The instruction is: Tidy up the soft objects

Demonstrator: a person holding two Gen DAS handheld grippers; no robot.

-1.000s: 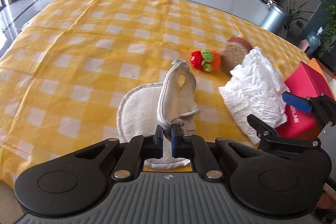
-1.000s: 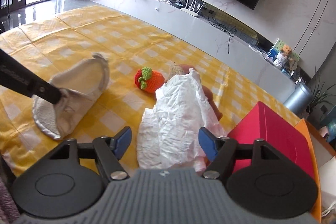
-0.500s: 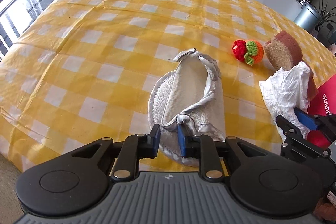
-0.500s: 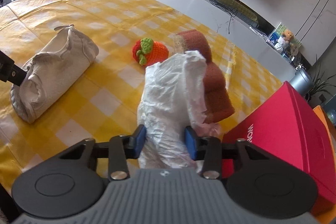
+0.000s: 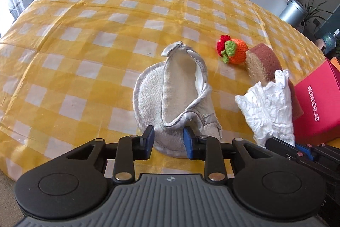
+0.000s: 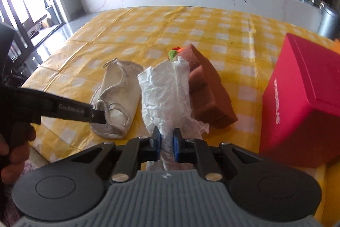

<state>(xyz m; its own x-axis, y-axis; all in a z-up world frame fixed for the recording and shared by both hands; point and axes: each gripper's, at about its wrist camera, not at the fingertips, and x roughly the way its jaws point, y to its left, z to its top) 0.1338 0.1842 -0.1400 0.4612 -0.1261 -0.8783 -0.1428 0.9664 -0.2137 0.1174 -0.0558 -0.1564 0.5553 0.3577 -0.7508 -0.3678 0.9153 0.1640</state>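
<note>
A yellow-and-white checked cloth (image 5: pixel 89 39) is covering the desk. The slipper (image 5: pixel 174 90) is showing cream with grey trim, the sponge (image 5: pixel 262 61) reddish-brown, the crumpled bag (image 6: pixel 164 95) white, the box (image 6: pixel 301 97) red, the crocheted toy (image 5: pixel 232 51) orange, red and green.

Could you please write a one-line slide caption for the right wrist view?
Right tool pinches the crumpled white plastic bag beside a brown sponge.
</note>
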